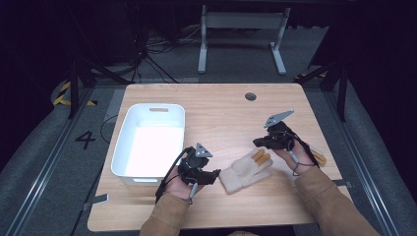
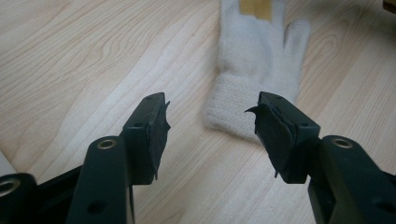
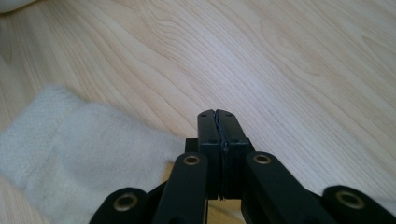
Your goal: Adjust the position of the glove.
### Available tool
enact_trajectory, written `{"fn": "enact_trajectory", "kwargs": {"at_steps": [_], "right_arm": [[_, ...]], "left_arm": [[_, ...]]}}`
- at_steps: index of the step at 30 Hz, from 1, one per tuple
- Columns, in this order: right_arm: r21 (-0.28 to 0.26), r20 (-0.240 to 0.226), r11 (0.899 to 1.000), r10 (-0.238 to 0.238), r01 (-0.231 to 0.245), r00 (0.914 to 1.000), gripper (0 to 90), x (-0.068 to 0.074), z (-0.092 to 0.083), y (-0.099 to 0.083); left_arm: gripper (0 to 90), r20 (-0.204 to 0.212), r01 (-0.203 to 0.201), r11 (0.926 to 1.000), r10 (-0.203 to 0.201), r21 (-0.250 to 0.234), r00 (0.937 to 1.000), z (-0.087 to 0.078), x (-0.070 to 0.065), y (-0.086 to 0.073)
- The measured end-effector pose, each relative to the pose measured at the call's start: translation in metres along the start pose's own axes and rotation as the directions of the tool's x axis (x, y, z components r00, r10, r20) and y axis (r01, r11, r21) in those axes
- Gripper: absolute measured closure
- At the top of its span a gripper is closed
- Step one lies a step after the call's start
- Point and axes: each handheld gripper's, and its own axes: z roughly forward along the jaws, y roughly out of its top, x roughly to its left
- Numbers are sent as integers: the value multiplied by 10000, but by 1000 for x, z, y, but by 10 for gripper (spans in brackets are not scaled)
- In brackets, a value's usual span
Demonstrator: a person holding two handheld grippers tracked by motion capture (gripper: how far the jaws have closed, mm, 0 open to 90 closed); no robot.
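Observation:
A cream knitted glove (image 1: 244, 169) with tan fingertips lies flat on the wooden table, right of the middle. My left gripper (image 1: 215, 176) points at its cuff from the left. In the left gripper view the jaws (image 2: 210, 123) stand open and the glove's cuff (image 2: 243, 102) lies just beyond them, untouched by the pads. My right gripper (image 1: 256, 143) hovers over the glove's finger end. Its jaws (image 3: 217, 114) are shut with nothing between them, and the glove (image 3: 84, 149) lies below them to the left.
A white plastic bin (image 1: 123, 147) stands on the left part of the table, close to my left hand. A tan object (image 1: 318, 157) lies by the right hand near the table's right edge, partly hidden. Bare wood (image 1: 221, 113) stretches behind the glove.

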Motion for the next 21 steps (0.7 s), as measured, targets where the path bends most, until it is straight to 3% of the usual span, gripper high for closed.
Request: {"fn": "enact_trajectory", "kwargs": {"at_steps": [5,8,11,21], "right_arm": [[-35,-204,10000,-63,62,9998,900,4,7,2],[58,-419,9998,200,-198,9989,900,3,17,2],[360,-315,9979,551,-540,9980,900,-2,27,0],[703,-204,9947,772,-756,9968,900,-7,37,-1]], "left_arm": [[442,48,11,10000,-12,29,10000,0,0,0],[443,153,-62,9999,60,124,9999,2,-2,0],[451,213,-187,9997,184,183,9996,3,-4,0],[443,246,-230,9979,215,605,9995,6,-4,-2]]}}
